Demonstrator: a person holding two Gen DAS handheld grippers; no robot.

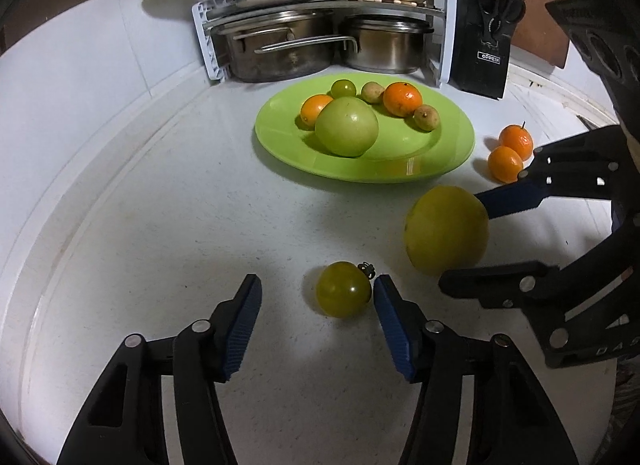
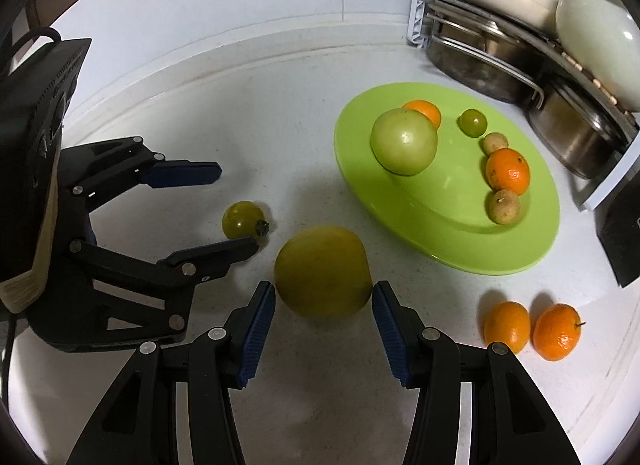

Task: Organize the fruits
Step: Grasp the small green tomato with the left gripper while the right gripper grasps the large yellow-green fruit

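A white table (image 1: 160,225) is seen carrying everything, with a white rack (image 1: 320,9) of steel pots and cream pans set at its back corner and a black knife block (image 1: 486,45) beside it, on which the label "OPPEIN" can be read. A lime-green plate (image 1: 440,149) is laid in front of the rack; on it a large green apple (image 1: 346,127), two oranges, a small green tomato and two small brownish fruits are gathered. The left gripper (image 1: 316,297) is held low over the table with its jaws spread wide, and nothing is gripped; a small green tomato (image 1: 343,289) with its stem is found between the blue pads, just beside the right pad (image 1: 394,325) and well apart from the other. The right gripper (image 2: 323,297) is likewise held wide open and empty, and a large yellow fruit (image 2: 323,271) is framed between its fingertips, close to both pads, though contact cannot be told. Two small oranges (image 2: 532,331) are left on the table to the right of the right gripper, near the plate's edge, side by side.
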